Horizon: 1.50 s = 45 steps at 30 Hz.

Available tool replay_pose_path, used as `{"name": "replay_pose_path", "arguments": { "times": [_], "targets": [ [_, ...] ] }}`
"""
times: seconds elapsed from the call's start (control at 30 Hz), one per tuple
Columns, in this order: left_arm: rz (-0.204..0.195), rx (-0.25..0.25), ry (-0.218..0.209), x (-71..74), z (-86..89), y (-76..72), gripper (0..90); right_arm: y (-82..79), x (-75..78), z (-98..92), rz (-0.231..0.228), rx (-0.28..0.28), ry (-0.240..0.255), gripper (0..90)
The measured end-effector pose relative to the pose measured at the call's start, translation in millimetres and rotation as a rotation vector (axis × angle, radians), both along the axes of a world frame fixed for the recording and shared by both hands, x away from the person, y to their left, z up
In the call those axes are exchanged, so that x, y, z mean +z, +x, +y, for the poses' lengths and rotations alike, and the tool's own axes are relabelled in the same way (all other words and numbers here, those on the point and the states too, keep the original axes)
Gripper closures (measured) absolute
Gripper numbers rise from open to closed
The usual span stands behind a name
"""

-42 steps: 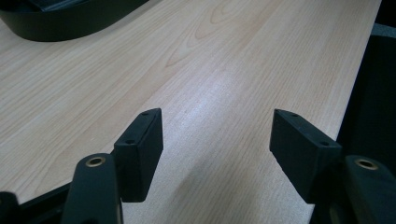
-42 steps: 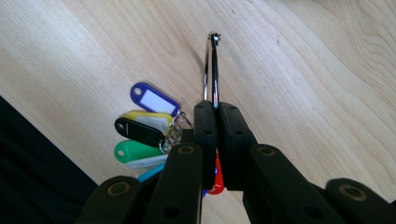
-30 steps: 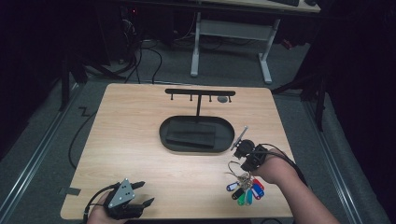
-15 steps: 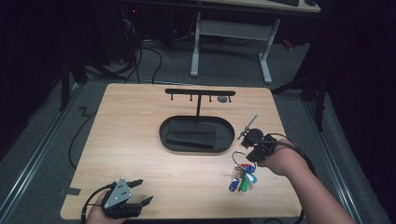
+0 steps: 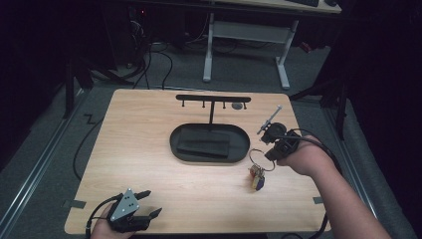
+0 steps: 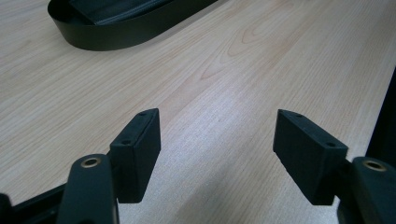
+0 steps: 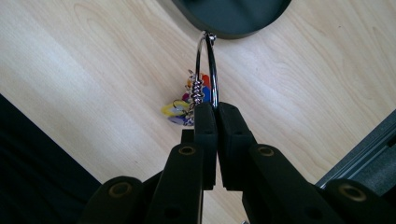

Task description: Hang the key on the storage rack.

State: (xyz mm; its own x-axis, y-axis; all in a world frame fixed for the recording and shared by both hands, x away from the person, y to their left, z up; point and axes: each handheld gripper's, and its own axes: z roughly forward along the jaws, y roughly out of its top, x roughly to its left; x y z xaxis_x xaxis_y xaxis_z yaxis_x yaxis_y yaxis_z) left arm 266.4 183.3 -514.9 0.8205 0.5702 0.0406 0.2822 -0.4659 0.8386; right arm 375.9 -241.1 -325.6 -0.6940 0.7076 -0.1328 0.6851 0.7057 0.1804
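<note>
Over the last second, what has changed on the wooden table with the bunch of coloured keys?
The right gripper, shut on the metal key ring, has lifted the bunch of coloured keys off the light wooden table and carried it toward the black oval tray. The left gripper stayed open near the table's front edge; the black hook stand is unmoved.
</note>
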Motion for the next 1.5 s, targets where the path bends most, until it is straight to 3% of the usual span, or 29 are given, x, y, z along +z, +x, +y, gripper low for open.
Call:
{"name": "replay_pose_path", "arguments": {
  "times": [0.3, 0.63, 0.87, 0.93, 0.97, 1.2, 1.5],
  "targets": [
    [0.003, 0.001, 0.003, -0.3, 0.7, 0.8, 32.6, 16.2, 15.5, 1.8, -0.028, -0.036, 0.048, 87.9],
    [0.002, 0.016, 0.013, -0.1, 3.5, 0.8, 32.7, 38.7, 23.8, 9.6, -0.036, -0.038, 0.044, 87.8],
    [-0.003, 0.026, 0.003, -0.3, 6.3, 0.4, 32.8, 61.0, 30.5, 13.7, -0.058, -0.064, 0.057, 87.8],
    [-0.002, 0.022, 0.013, -0.6, 5.9, 0.1, 32.8, 69.4, 31.2, 14.4, -0.067, -0.047, 0.07, 87.8],
    [-0.003, 0.022, 0.015, -0.5, 5.9, 0.0, 32.8, 71.9, 31.2, 16.3, -0.064, -0.069, 0.069, 87.8],
    [-0.006, 0.023, 0.007, -0.5, 7.4, -0.9, 32.8, 98.1, 29.1, 22.6, -0.082, -0.052, 0.068, 87.8],
    [-0.011, 0.0, 0.019, -0.9, 2.9, -2.0, 32.9, 129.4, 28.6, 22.5, -0.092, -0.092, 0.079, 87.8]
  ]
}}
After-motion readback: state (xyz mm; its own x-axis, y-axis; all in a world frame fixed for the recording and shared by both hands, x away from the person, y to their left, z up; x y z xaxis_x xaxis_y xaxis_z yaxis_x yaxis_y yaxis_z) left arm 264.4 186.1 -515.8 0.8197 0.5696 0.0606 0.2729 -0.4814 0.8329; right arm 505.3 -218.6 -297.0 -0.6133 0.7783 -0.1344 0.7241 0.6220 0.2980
